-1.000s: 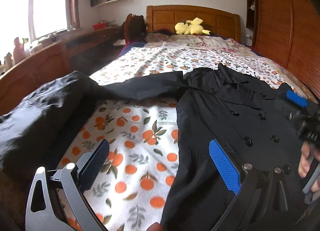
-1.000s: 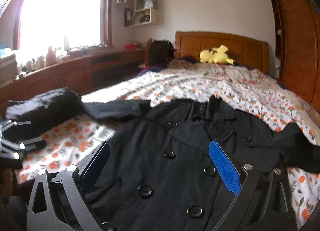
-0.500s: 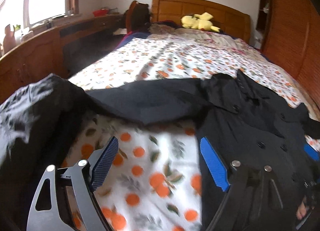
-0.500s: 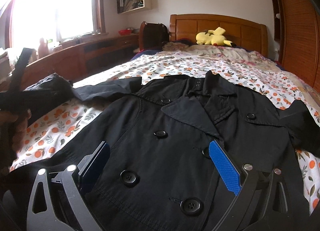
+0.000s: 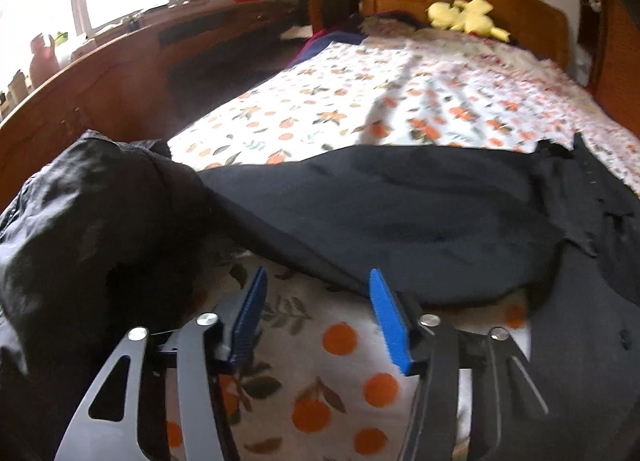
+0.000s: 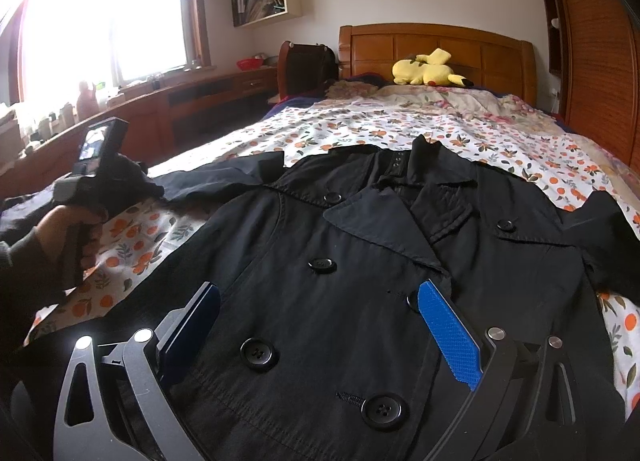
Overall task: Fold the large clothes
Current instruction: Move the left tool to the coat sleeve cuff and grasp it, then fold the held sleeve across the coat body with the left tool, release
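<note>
A black double-breasted coat [image 6: 360, 245] lies face up on the bed, collar toward the headboard. Its left sleeve [image 5: 380, 217] stretches out sideways across the bedspread. My left gripper [image 5: 318, 301] is open and empty, low over the bedspread just short of the sleeve's near edge. My right gripper [image 6: 318, 309] is open and empty above the coat's buttoned front. In the right wrist view the left gripper's body shows held in a hand [image 6: 76, 221] beside the sleeve end.
The bed [image 6: 400, 129] has an orange-print spread and a wooden headboard [image 6: 432, 45] with a yellow plush toy [image 6: 428, 69]. Another dark garment [image 5: 92, 229] is heaped at the bed's left edge. A wooden counter [image 6: 180, 101] under the window runs along the left.
My left gripper has moved forward and left toward the outstretched sleeve, and its jaws have narrowed somewhat. My right gripper has risen and pulled back a little over the coat's front.
</note>
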